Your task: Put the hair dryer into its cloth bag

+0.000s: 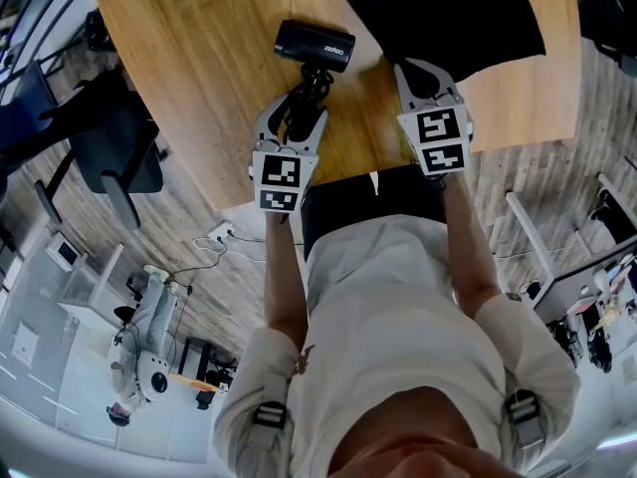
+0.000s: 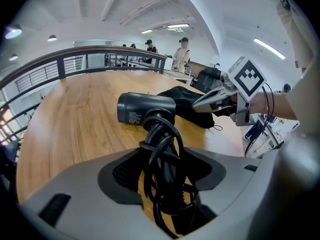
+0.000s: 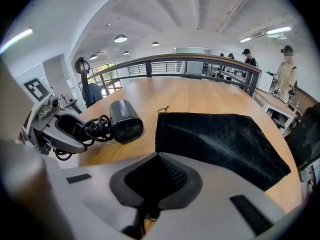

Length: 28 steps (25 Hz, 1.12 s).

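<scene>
Left gripper (image 1: pixel 295 108): jaws set wide, closed on the handle of the hair dryer (image 1: pixel 315 45), which is wrapped in its cord (image 2: pixel 162 154); the dryer lies on the wooden table (image 1: pixel 199 68), just beside the flat black cloth bag (image 1: pixel 448 13). Right gripper (image 1: pixel 426 76): jaws together, tips at the bag's near edge (whether cloth is pinched cannot be told).

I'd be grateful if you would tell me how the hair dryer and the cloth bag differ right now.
The hair dryer is a rigid barrel with cord wound round its handle; the cloth bag is flat and limp. The hair dryer's handle sits between the left gripper's jaws; the cloth bag meets the right gripper at its near edge. Both are dark.
</scene>
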Each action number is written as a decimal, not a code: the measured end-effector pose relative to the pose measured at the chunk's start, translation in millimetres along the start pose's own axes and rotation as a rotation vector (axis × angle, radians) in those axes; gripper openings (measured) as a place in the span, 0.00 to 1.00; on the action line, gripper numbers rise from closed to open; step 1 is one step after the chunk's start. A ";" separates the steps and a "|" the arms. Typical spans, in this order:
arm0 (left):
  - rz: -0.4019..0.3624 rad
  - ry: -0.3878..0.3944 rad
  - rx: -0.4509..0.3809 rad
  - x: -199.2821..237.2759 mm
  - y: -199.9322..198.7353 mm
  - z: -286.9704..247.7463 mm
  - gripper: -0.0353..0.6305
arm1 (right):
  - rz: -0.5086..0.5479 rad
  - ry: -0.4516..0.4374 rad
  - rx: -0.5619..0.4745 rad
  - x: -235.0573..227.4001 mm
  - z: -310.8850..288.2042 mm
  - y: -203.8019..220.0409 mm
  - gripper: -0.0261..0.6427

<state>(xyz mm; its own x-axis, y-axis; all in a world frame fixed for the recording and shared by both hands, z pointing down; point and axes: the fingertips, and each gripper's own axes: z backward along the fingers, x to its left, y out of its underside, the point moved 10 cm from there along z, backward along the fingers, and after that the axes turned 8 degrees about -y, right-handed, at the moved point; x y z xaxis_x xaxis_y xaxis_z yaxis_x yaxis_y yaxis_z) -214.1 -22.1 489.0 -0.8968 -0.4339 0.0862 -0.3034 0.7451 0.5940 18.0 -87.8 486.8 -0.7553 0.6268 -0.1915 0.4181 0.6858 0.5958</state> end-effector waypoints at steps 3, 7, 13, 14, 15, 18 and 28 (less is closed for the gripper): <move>-0.017 0.011 0.002 -1.9 0.8 3.4 0.45 | -0.018 0.008 -0.037 -1.0 10.7 -4.3 0.08; -0.029 0.038 0.002 -6.8 1.4 5.8 0.45 | -0.026 0.026 -0.078 -3.2 21.1 -8.0 0.08; -0.052 0.089 -0.010 -20.3 -5.0 7.1 0.45 | -0.030 0.048 -0.128 -3.9 36.5 -9.1 0.08; -0.059 0.096 -0.010 -23.6 -6.4 6.6 0.45 | -0.031 0.049 -0.135 -4.5 39.3 -8.5 0.08; -0.065 0.102 -0.011 -26.0 -7.6 6.1 0.45 | -0.031 0.051 -0.142 -4.6 41.3 -8.2 0.08; -0.083 0.122 -0.011 -29.5 -10.4 4.5 0.45 | -0.031 0.056 -0.161 -3.2 44.1 -9.2 0.08; -0.133 0.195 -0.001 -35.6 -14.4 -2.5 0.45 | -0.035 0.070 -0.205 5.5 48.2 -11.5 0.08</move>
<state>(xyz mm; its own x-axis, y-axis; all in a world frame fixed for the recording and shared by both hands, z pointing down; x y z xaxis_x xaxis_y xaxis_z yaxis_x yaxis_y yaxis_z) -177.0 -18.7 479.4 -0.7700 -0.6177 0.1601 -0.4139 0.6744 0.6114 33.3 -74.4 441.3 -0.8039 0.5716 -0.1643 0.2849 0.6126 0.7373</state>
